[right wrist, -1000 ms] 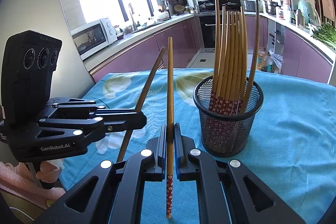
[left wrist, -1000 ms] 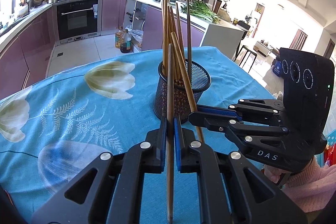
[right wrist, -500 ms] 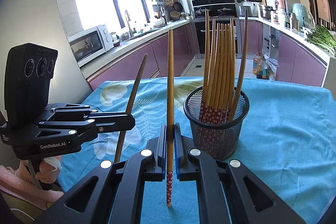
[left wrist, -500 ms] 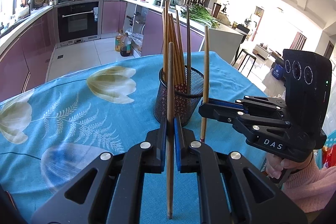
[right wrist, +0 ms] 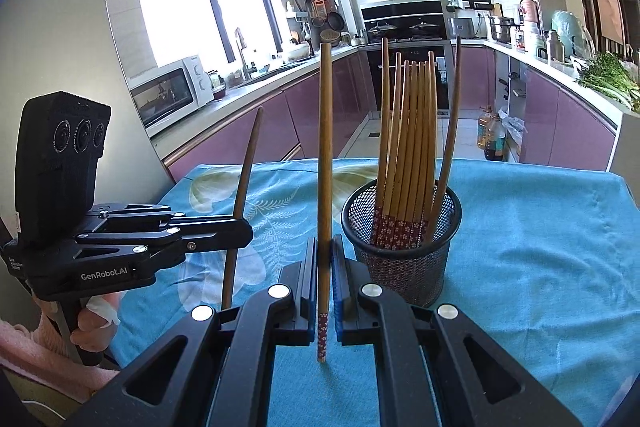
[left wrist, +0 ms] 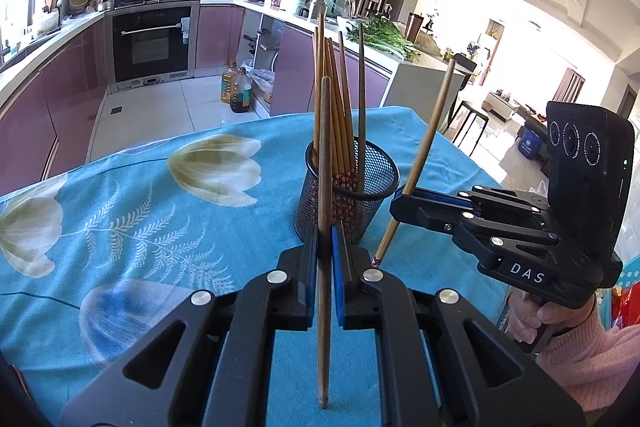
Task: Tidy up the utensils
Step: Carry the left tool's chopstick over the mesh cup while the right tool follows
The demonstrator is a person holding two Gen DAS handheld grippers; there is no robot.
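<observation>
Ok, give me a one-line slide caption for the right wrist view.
Right gripper clamps one chopstick upright beside the mesh holder; left gripper grips another.

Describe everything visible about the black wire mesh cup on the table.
The black wire mesh cup is a round, see-through metal holder with a solid rim, standing upright on the blue flowered tablecloth. About ten brown wooden chopsticks stand in it, leaning on its rim, their red flower-patterned ends down inside. One darker chopstick leans toward its right side in the right wrist view. Neither gripper touches it; it stands just beyond both.
</observation>
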